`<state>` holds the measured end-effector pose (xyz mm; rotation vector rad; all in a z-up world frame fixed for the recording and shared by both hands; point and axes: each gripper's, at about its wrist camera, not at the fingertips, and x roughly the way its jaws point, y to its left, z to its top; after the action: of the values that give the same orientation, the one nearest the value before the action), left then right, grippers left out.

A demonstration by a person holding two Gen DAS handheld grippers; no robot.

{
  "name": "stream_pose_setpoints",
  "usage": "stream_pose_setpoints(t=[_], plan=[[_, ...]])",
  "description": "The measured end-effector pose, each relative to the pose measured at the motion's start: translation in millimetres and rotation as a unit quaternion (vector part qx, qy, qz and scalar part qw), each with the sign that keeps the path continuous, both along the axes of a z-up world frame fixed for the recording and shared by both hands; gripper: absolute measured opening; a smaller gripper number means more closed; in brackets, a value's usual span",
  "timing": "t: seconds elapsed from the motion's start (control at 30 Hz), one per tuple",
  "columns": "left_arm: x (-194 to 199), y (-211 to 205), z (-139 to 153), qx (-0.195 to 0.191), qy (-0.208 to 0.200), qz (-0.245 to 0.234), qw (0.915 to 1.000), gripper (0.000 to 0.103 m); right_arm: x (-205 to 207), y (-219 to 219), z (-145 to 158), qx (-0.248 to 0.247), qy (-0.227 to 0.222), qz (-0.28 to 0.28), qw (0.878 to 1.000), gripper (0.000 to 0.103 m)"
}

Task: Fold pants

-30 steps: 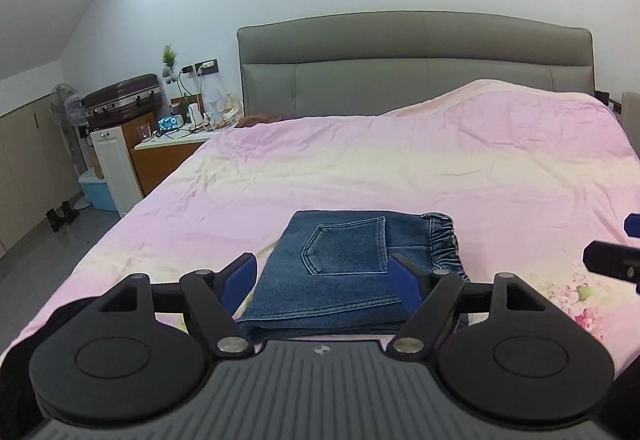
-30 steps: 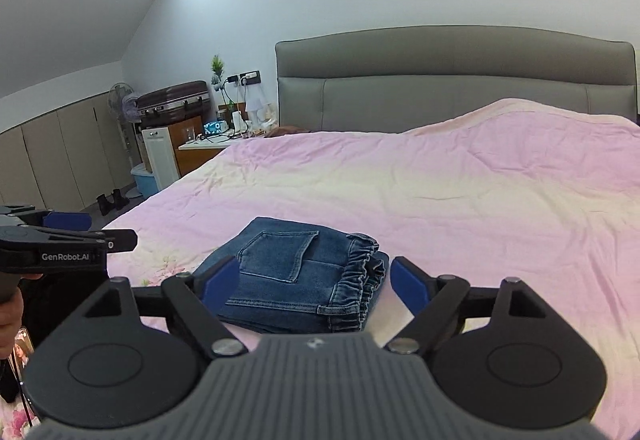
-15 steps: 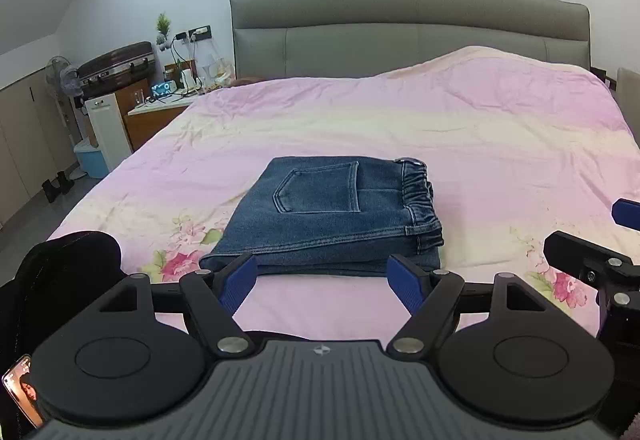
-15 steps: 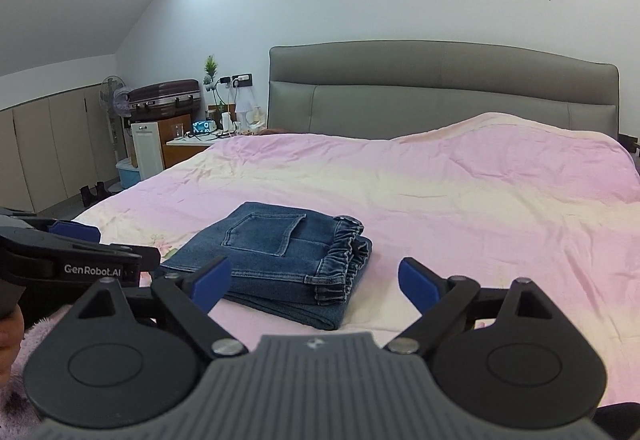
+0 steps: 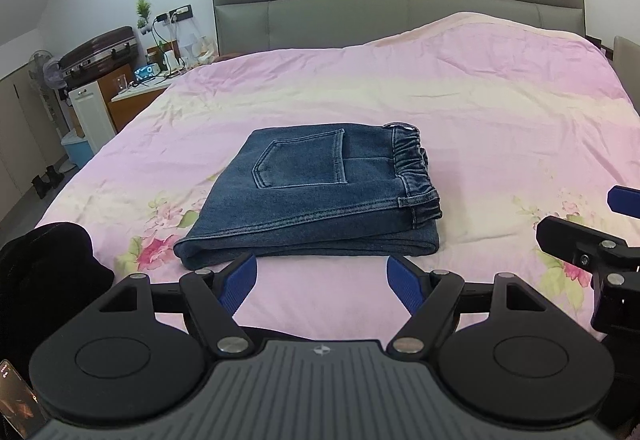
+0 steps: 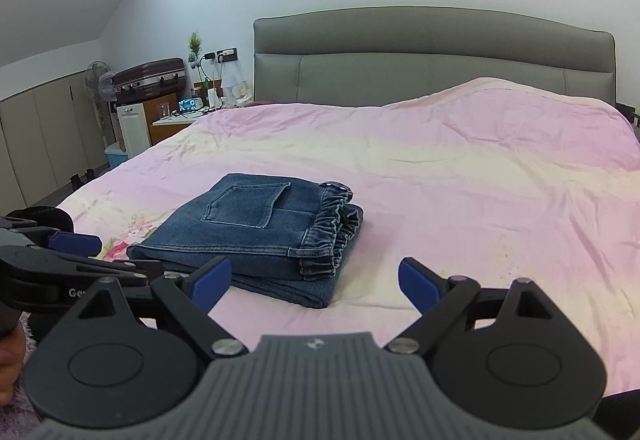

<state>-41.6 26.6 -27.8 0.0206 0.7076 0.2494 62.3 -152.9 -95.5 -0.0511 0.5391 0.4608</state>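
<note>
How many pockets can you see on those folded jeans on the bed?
1. A single back pocket lies face up on the top layer of the folded jeans, left of the elastic waistband. Other pockets may be hidden inside the folds or underneath.

Home bedroom: bed [image 5: 400,88], headboard [image 6: 432,56].

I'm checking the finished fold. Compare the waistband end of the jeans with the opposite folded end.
The waistband end is gathered and ruffled, its layers showing as separate edges; the folded end is a smooth, rounded crease. The waistband end carries a metal button; the folded end has none. Both are dark blue denim lying flat on the pink bedspread.
</note>
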Motion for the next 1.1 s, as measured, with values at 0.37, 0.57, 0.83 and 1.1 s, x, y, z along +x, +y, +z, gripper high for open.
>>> stream_pose_setpoints(t=[0.37,0.57,0.83,1.1], plan=[[0,-1,5,0.004,-0.003,0.004,1.0,0.087,-4,-1,4,0.005,-0.004,-0.002,1.0,0.087],[-2,-1,7,0.004,-0.005,0.003,1.0,0.087,-5,-2,6,0.006,-0.006,-0.001,1.0,0.088],[-4,-3,10,0.003,-0.011,0.002,0.9999,0.087,-6,-3,6,0.007,-0.01,0.001,1.0,0.088],[-6,-6,11,0.005,-0.013,0.002,0.9999,0.087,-6,-5,8,0.013,-0.012,0.001,1.0,0.088]])
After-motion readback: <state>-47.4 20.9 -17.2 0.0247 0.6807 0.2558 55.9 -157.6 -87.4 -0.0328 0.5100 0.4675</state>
